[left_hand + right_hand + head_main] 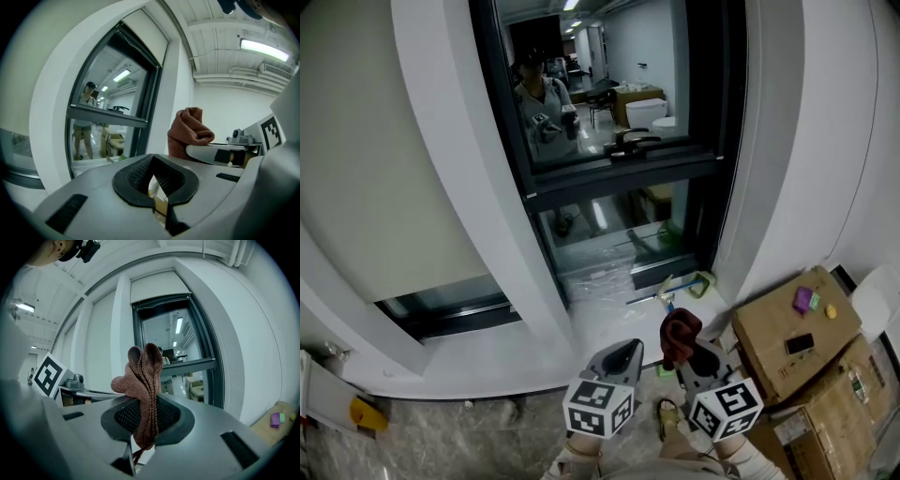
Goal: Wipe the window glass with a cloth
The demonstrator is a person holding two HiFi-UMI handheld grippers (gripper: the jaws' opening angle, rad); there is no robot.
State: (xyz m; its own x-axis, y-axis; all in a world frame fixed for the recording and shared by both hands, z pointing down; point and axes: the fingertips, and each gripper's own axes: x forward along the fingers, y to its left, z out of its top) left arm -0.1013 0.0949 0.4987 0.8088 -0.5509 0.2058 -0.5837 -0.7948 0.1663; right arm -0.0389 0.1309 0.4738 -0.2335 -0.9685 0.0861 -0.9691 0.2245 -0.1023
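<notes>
**Between the right jaws, a cloth is held below the window**

Between the jaws of the right gripper (pixel 145 420) a reddish-brown cloth (pixel 143 390) is clamped, folded into several layers. Its bunched top is seen above the pads and a short end hangs beneath them. From the head view the cloth (pixel 680 336) is seen low in the picture, well apart from the window glass (pixel 600 84).

Just beside it, the left gripper (pixel 152 180) is held level with the right gripper (pixel 686 356). Its jaws are drawn together at the tips, with only a narrow slit left behind them, and nothing is gripped there. A marker cube (pixel 598 408) is carried on the left gripper (pixel 619 354).

The glass is set in a dark frame, with a dark handle (pixel 628 142) on the crossbar, and a person is reflected in the upper pane. To the right, cardboard boxes (pixel 797 333) are stacked on the floor. A small purple object (pixel 804 300) and a black phone (pixel 800 343) are laid on the top box.
</notes>
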